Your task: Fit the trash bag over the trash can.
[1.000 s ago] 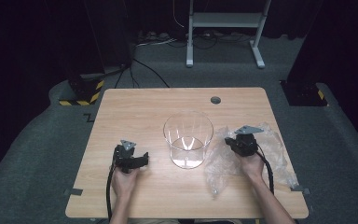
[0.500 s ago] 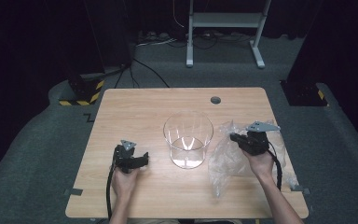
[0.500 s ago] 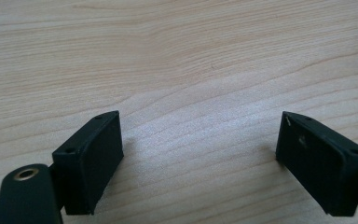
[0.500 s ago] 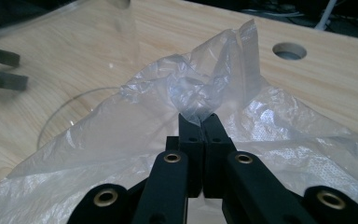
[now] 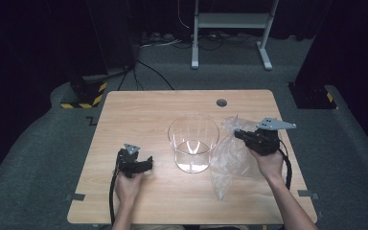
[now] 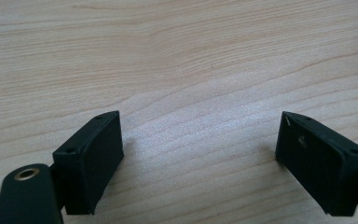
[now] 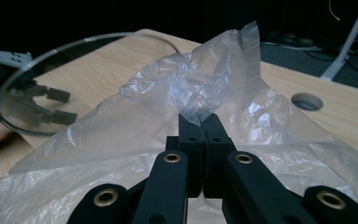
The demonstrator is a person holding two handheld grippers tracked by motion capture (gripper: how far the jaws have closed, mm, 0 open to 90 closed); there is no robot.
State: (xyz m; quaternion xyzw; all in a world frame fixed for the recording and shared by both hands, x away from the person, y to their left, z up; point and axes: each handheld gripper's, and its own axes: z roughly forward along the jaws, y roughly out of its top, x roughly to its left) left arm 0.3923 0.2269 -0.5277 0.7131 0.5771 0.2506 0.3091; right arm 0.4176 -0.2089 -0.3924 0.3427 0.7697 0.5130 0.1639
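A clear plastic bag (image 5: 230,158) hangs crumpled at the right of the wooden table (image 5: 139,115), its lower end trailing on the wood. My right gripper (image 5: 238,133) is shut on the bag's upper edge and holds it lifted above the table; in the right gripper view the jaws (image 7: 199,122) pinch a fold of the bag (image 7: 158,116). A clear glass bowl (image 5: 193,143) stands upright at the table's middle, just left of the bag. My left gripper (image 5: 148,164) rests low on the table at the left, open, with bare wood (image 6: 200,93) between its fingers.
A round cable hole (image 5: 221,102) sits in the table's far edge. Beyond the table stand a white metal frame (image 5: 230,21) and a black-and-yellow striped block (image 5: 84,93) on grey carpet. Cables trail from both grippers toward the near edge.
My right gripper has risen and drifted right with the bag's edge, lifting more of the bag off the table. The left gripper has stayed put.
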